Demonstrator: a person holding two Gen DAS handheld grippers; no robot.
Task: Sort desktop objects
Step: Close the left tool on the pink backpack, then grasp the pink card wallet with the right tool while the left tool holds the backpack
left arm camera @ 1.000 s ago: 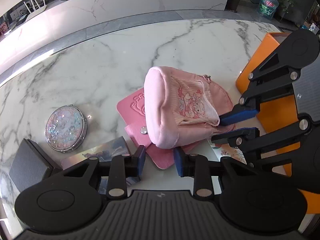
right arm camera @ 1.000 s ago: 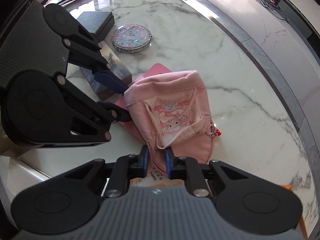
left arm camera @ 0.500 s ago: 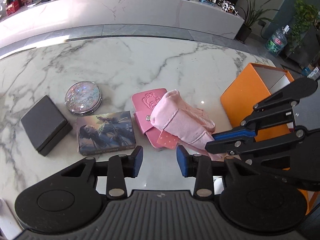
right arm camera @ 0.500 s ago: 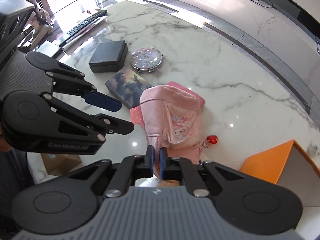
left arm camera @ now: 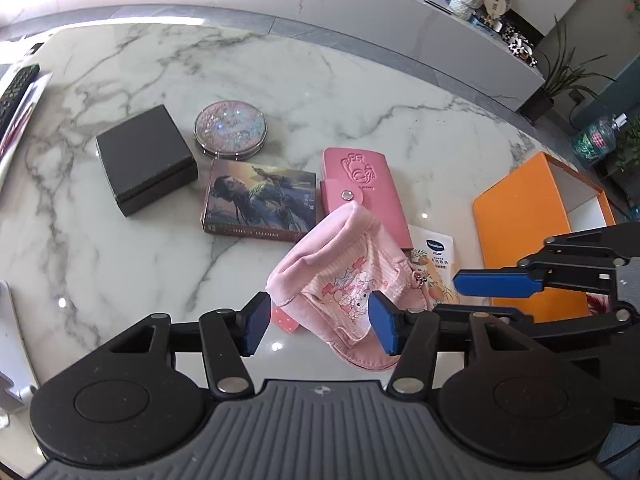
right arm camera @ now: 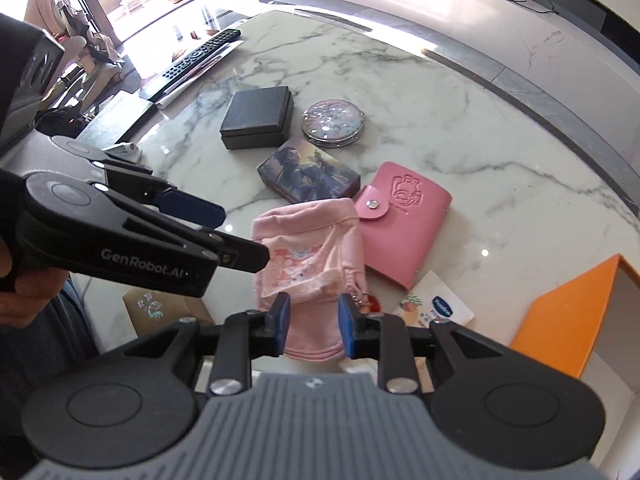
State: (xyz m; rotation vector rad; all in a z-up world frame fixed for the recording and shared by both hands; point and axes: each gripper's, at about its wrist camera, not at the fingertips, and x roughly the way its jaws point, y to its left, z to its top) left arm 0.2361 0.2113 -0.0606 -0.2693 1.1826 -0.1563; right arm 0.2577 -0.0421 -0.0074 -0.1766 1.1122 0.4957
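Hovering over the marble table (left arm camera: 120, 280), we find our left gripper (left arm camera: 318, 322) spread wide and our right gripper (right arm camera: 313, 327) parting, both just opening around the pink pouch (left arm camera: 344, 280), at six o'clock from the pink wallet (left arm camera: 362, 184).

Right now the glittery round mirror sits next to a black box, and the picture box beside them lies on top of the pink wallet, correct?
Not quite. The picture box lies on the marble beside the pink wallet, not on it. The left wrist view shows this. The mirror is indeed next to the black box.
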